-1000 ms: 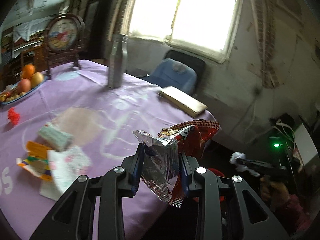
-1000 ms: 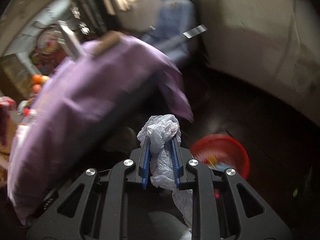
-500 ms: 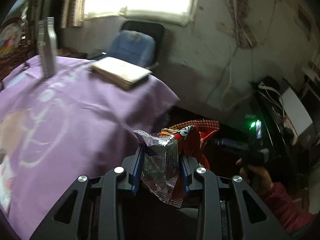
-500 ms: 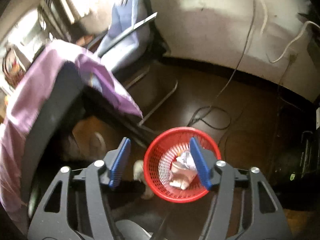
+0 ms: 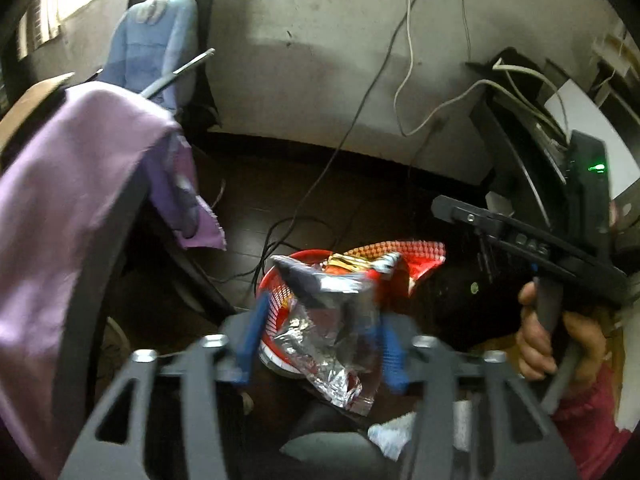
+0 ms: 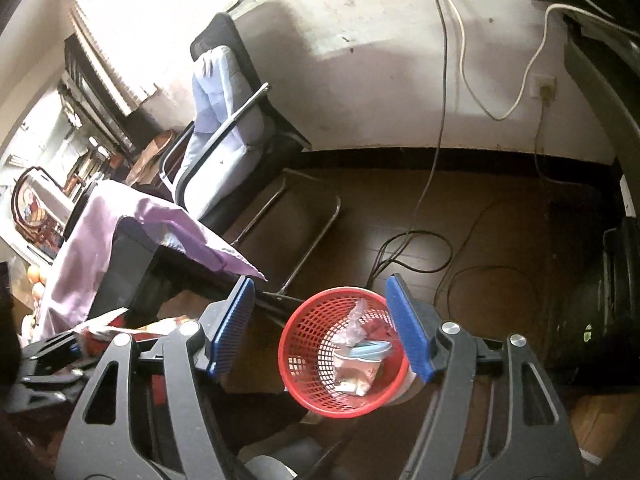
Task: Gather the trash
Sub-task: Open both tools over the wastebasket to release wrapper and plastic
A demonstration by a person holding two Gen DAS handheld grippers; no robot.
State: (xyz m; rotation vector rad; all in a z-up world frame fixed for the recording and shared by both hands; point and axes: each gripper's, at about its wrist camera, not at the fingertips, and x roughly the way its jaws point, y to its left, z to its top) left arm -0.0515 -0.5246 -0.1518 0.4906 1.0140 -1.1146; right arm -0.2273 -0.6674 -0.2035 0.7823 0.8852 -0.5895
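Dump step now. Left tongs [image 5: 320, 344] are opening over the red basket [image 6: 304, 360], and the foil wrapper [image 5: 336, 340] sits loose between the spreading jaws. Right tongs [image 6: 326, 336] are opening too, nothing between them. Next, I'd guess: let the wrapper drop straight in.

Dim interior; daylight from window [image 6: 100, 12] at 10 o'clock, blown out w/ glare. Floor [image 6: 480, 232] shadowed. Left view motion-blurred; strong fisheye bend, dark vignette at edges.
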